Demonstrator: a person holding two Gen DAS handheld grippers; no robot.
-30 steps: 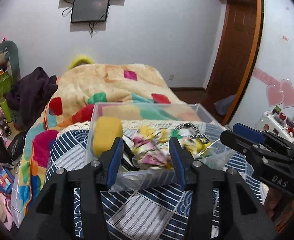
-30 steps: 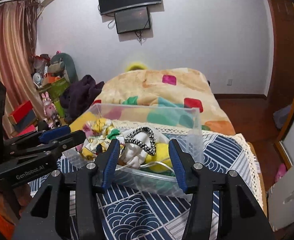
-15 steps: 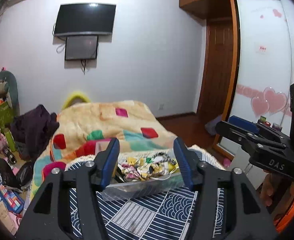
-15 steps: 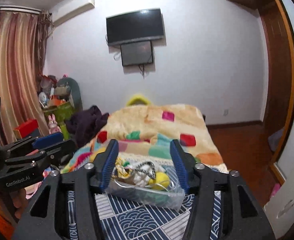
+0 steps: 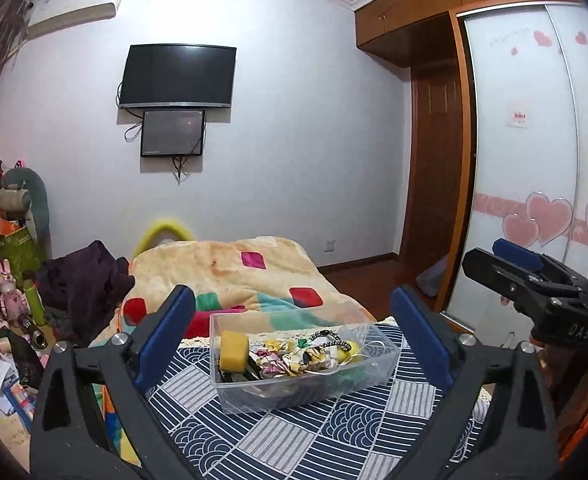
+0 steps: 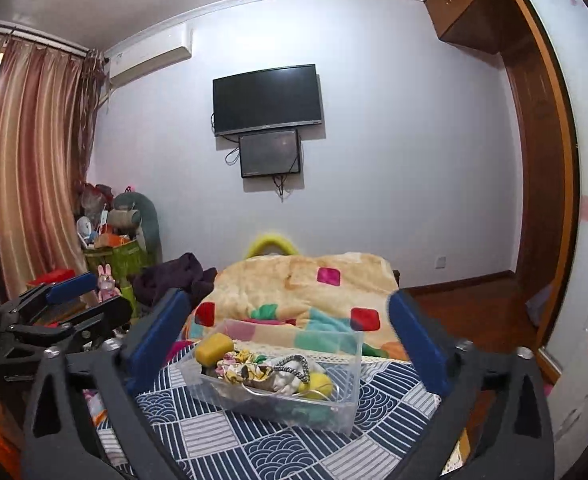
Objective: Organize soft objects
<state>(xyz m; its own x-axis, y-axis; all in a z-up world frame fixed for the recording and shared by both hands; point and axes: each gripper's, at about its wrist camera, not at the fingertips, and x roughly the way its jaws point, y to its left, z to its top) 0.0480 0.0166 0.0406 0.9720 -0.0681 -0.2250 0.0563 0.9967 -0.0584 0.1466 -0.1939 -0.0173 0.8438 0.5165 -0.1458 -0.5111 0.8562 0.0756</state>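
On the blue patterned cloth (image 5: 305,432) in the middle of both views sits the clear plastic bin (image 5: 301,384), heaped from left to right with a yellow sponge (image 5: 234,350), floral scrunchies (image 5: 282,356), a black-and-white braided band (image 6: 294,362) and a yellow ball (image 6: 319,384). The pile rises to the rim at the sponge end — a careless nudge could tip soft things out, or slide the light bin on the cloth. The left gripper (image 5: 294,344) and the right gripper (image 6: 290,340) both hang back from it, jaws spread wide — empty, touching nothing.
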